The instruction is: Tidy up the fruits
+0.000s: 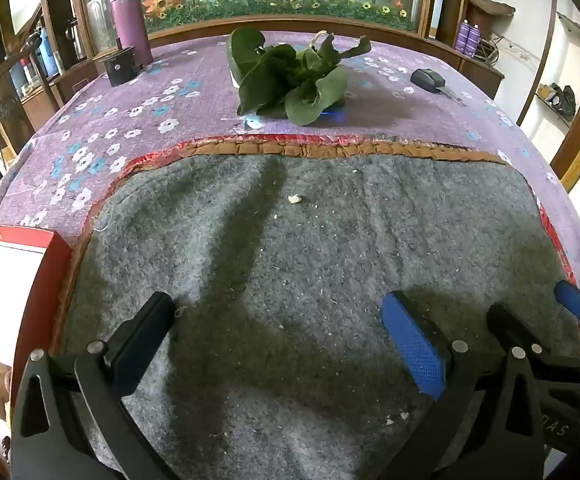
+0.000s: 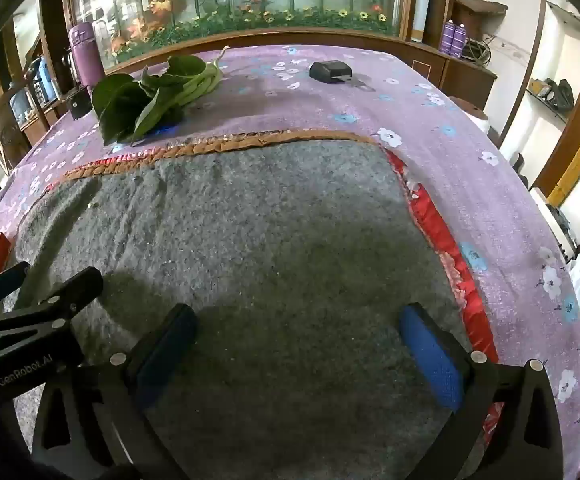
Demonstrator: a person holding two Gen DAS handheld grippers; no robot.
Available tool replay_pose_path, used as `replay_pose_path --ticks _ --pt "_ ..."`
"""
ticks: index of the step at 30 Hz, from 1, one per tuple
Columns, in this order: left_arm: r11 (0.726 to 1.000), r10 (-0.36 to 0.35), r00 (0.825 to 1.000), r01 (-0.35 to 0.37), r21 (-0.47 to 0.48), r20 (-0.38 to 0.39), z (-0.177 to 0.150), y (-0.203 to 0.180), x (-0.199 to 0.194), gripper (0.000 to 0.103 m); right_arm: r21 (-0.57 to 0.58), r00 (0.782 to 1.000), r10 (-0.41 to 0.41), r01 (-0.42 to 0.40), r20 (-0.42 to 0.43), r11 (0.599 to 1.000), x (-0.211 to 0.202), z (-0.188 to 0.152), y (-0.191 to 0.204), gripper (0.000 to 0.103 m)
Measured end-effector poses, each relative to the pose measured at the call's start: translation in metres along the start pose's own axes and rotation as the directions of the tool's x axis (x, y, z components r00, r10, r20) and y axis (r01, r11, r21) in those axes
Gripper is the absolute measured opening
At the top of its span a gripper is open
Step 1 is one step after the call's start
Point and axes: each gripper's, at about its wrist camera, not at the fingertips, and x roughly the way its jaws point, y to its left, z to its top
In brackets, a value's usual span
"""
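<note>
A bunch of leafy greens [image 1: 290,80] lies on the purple flowered tablecloth beyond the grey felt mat [image 1: 309,260]. In the right wrist view the greens [image 2: 142,100] sit at the far left with long green beans [image 2: 202,82] beside them. No fruit shows in either view. My left gripper [image 1: 282,332] is open and empty, low over the mat. My right gripper [image 2: 297,344] is open and empty, over the mat's right part. The right gripper also shows at the right edge of the left wrist view [image 1: 541,312], close beside the left one.
A red box [image 1: 18,268] with a white inside stands at the mat's left edge. A purple flask [image 1: 130,20] and a small black cup [image 1: 120,65] stand far left. A black key fob [image 1: 429,79] lies far right. A cabinet with flowers backs the table.
</note>
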Motion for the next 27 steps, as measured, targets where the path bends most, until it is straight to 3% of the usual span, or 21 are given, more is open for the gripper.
replay_pose_path --ticks 27 --pt "1.000 0.002 1.000 -0.002 0.002 0.005 0.0000 0.0000 -0.0001 0.103 0.000 1.000 0.000 0.000 -0.003 1.000 0.0006 0.0019 0.0003 0.103"
